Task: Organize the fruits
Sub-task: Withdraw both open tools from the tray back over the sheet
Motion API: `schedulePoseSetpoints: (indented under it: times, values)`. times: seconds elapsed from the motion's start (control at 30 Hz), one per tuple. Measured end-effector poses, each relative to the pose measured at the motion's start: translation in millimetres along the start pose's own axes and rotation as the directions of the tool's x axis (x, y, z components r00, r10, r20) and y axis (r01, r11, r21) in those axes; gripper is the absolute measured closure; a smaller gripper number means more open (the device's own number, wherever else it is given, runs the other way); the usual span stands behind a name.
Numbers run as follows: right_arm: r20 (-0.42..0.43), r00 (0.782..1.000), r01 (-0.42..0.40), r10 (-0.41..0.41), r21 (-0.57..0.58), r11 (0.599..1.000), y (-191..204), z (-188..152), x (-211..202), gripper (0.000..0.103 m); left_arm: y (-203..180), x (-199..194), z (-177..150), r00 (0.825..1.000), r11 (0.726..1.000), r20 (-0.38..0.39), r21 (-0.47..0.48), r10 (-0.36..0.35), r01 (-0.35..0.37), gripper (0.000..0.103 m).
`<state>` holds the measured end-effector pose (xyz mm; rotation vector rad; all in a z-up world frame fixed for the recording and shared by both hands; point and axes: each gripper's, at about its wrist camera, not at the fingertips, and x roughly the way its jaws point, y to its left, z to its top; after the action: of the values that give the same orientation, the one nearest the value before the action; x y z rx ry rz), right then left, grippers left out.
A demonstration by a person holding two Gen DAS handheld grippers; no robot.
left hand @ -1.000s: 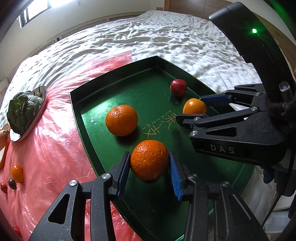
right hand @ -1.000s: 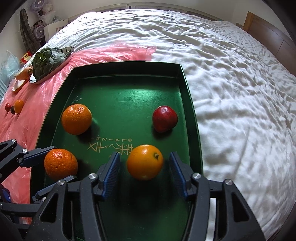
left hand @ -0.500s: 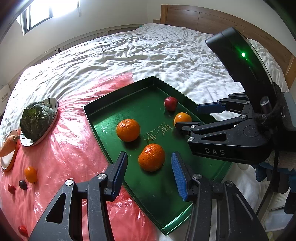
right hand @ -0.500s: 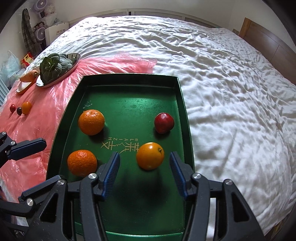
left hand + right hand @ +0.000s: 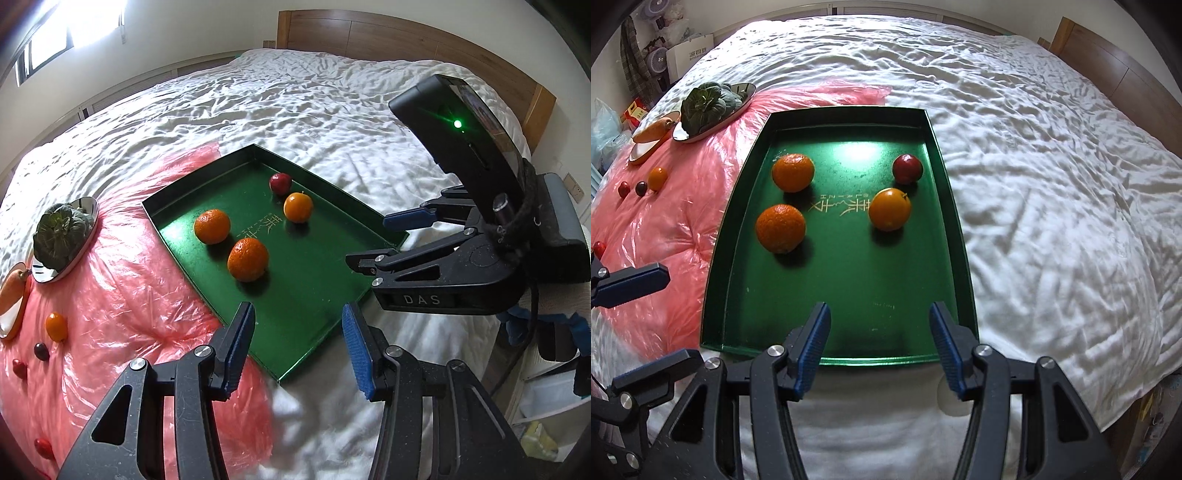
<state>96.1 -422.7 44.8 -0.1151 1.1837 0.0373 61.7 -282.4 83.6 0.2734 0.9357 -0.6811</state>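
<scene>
Your left gripper [image 5: 297, 332] and right gripper [image 5: 879, 332] hung empty, fingers apart, at six o'clock of the green tray [image 5: 846, 291] holding four fruits.

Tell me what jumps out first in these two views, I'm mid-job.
The green tray on the white bed holds four fruits: two rough oranges on its left, a smooth orange and a red apple on its right. Both the left gripper and right gripper hang open and empty at its near edge. Small fruits lie on the pink sheet.
</scene>
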Motion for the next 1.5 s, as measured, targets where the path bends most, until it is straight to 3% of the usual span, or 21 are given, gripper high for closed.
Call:
schedulePoseSetpoints:
  times: [0.23, 0.53, 0.93, 1.17, 1.5]
  values:
    - [-0.067, 0.997, -0.043, 0.043, -0.005, 0.999, 21.9, -35.6, -6.7, 0.0, 4.7, -9.6, -20.5, 1.0, 1.0, -0.02, 0.013, 0.0, 0.0, 0.06]
    - [-0.103, 0.99, -0.103, 0.098, -0.041, 0.994, 56.3, -48.5, -8.3, 0.0, 6.9, -22.5, -49.5, 0.999, 1.0, -0.048, 0.008, -0.003, 0.004, 0.06]
    - [-0.11, 0.974, -0.213, 0.198, -0.147, 0.966, 120.0, -39.6, -10.7, 0.0, 54.9, -47.2, -103.3, 0.993, 0.985, -0.081, -0.141, 0.087, -0.098, 0.06]
    - [-0.125, 0.961, -0.266, 0.245, -0.201, 0.943, 158.8, -32.5, -6.0, 0.0, 90.3, -63.6, -136.3, 0.981, 0.952, -0.114, -0.251, 0.154, -0.178, 0.06]
    - [-0.095, 0.95, -0.314, 0.299, -0.282, 0.907, 207.5, -7.5, -6.4, 0.0, 150.6, -82.1, -179.0, 0.943, 0.859, -0.152, -0.39, 0.297, -0.333, 0.06]
